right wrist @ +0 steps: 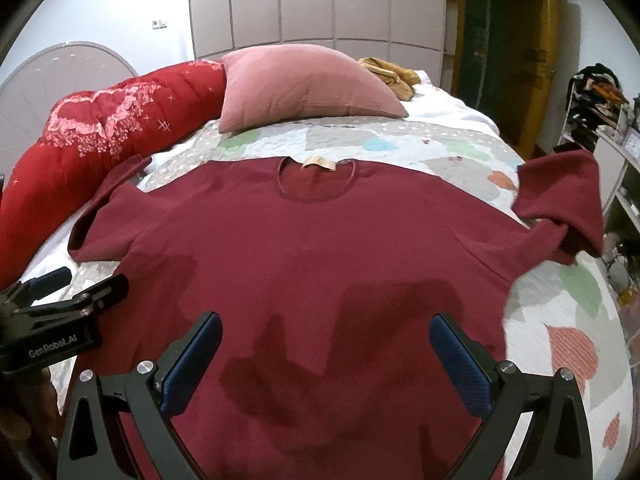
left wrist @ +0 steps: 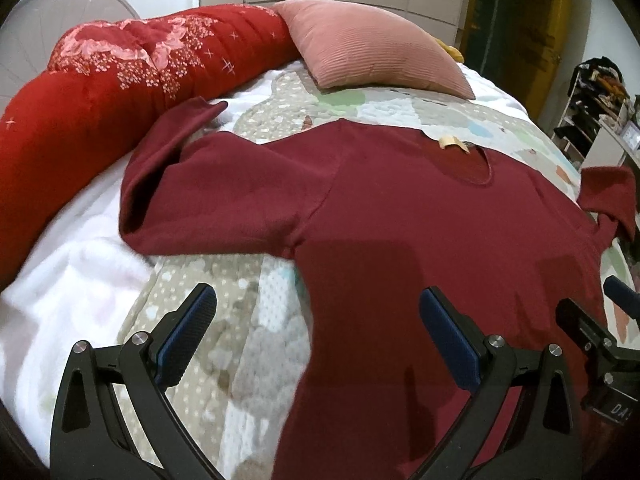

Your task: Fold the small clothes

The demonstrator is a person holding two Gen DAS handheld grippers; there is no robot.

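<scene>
Maroon shirt [right wrist: 304,248] lies flat; left gripper [left wrist: 318,334] and right gripper [right wrist: 326,356], both wide, should pinch the sleeves evenly

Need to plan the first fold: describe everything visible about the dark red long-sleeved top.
The dark red knit long-sleeved top lies face up, spread flat on the patchwork quilt, round neckline away from the cameras with a beige label inside it. Both sleeves are doubled back on themselves. Its left sleeve nears the red floral duvet. Both grippers are open above its lower half, holding nothing.
</scene>
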